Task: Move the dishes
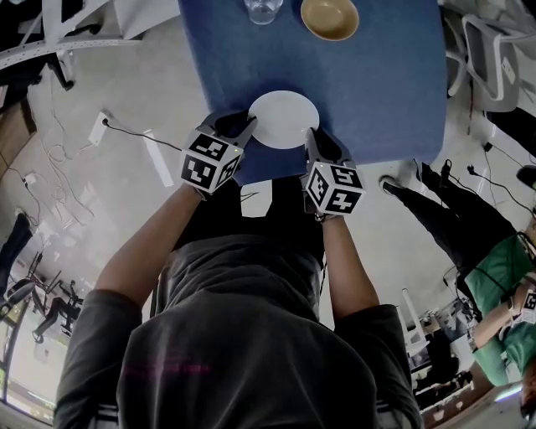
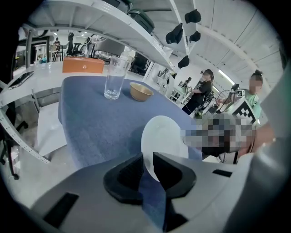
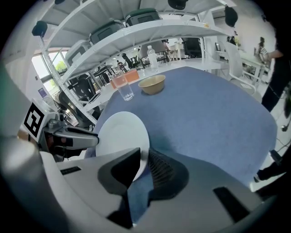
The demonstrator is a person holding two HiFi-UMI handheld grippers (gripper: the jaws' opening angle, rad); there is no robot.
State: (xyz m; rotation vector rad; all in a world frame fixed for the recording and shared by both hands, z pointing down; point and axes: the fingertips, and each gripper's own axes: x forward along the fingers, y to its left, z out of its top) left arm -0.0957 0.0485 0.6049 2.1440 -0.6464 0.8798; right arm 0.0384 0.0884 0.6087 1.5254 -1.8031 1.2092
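Plate (image 1: 283,119), white and round, sat on the blue table (image 1: 377,84) close to the near edge, held at both sides.

Far left in the head view, a white power strip (image 1: 99,127) lay on the floor. Next came the left gripper (image 1: 243,130) with its marker cube (image 1: 211,159), at the plate's left rim. In the left gripper view the left gripper (image 2: 148,166) had its jaws closed down on the plate (image 2: 163,136), the rim pinched in the narrow slot between them. Beyond it on the table (image 2: 91,123) stood a clear glass (image 2: 113,82), empty as far as could be told, with a tan bowl (image 2: 141,92) just to its right. An orange box (image 2: 83,65) sat on a counter behind.

Right gripper (image 1: 314,142) with its cube (image 1: 333,186) was at the plate's right rim. In the right gripper view the right gripper (image 3: 144,166) was also clamped on the plate (image 3: 122,136), rim between the jaws. The left gripper (image 3: 68,134) showed across the plate at its far rim.

Glass (image 1: 263,10) and bowl (image 1: 330,17) stood at the table's far edge, well apart from the plate, bowl to the right. Right of the table, another person's dark-trousered legs (image 1: 435,214) reached across the floor.
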